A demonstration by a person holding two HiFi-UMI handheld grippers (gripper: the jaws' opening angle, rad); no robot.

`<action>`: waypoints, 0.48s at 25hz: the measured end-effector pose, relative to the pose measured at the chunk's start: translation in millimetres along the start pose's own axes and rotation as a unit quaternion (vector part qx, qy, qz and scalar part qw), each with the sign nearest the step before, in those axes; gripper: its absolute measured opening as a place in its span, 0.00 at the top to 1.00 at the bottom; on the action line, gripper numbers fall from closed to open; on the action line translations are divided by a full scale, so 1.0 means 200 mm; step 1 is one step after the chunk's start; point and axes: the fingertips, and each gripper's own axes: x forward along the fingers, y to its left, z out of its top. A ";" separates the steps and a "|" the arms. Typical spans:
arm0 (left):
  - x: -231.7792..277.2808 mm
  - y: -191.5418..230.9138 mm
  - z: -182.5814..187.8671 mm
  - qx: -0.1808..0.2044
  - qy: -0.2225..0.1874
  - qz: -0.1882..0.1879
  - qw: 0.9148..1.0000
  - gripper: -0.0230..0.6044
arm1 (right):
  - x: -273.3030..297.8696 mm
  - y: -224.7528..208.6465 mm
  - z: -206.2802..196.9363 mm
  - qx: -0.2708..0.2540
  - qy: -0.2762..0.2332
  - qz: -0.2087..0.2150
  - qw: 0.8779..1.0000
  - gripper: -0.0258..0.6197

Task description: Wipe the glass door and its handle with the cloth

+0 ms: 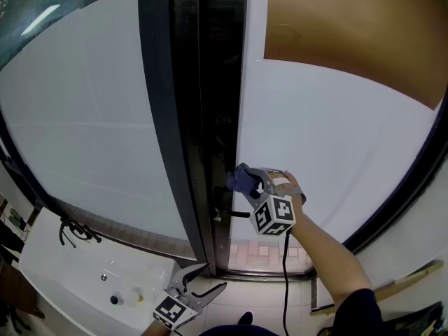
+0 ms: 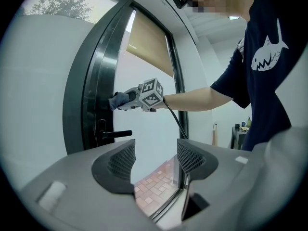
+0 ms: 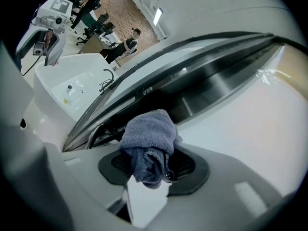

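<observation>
The glass door (image 1: pixel 329 145) stands in a dark frame (image 1: pixel 182 117), and its black lever handle (image 1: pixel 234 214) sticks out low on the frame. My right gripper (image 1: pixel 255 183) is shut on a bunched blue-grey cloth (image 1: pixel 241 178). The cloth is pressed at the door's dark edge, just above the handle. In the right gripper view the cloth (image 3: pixel 149 138) bulges out between the jaws of the right gripper (image 3: pixel 153 165) against the frame. My left gripper (image 1: pixel 199 285) hangs low near the floor, open and empty. The left gripper view shows its jaws (image 2: pixel 155 160) apart, with the handle (image 2: pixel 117 134) and the cloth (image 2: pixel 119 100) beyond.
A white sink (image 1: pixel 77 278) with a dark faucet (image 1: pixel 73 231) lies at lower left. A tan roller blind (image 1: pixel 350 26) covers the top of the glass. Brick paving (image 1: pixel 262 254) shows through the pane's bottom. A wooden pole (image 1: pixel 392 289) leans at lower right.
</observation>
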 end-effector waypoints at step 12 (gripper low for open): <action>0.02 -0.07 0.00 0.006 0.003 -0.023 1.000 0.54 | -0.27 -0.07 -0.38 0.008 0.065 -0.038 0.997 0.70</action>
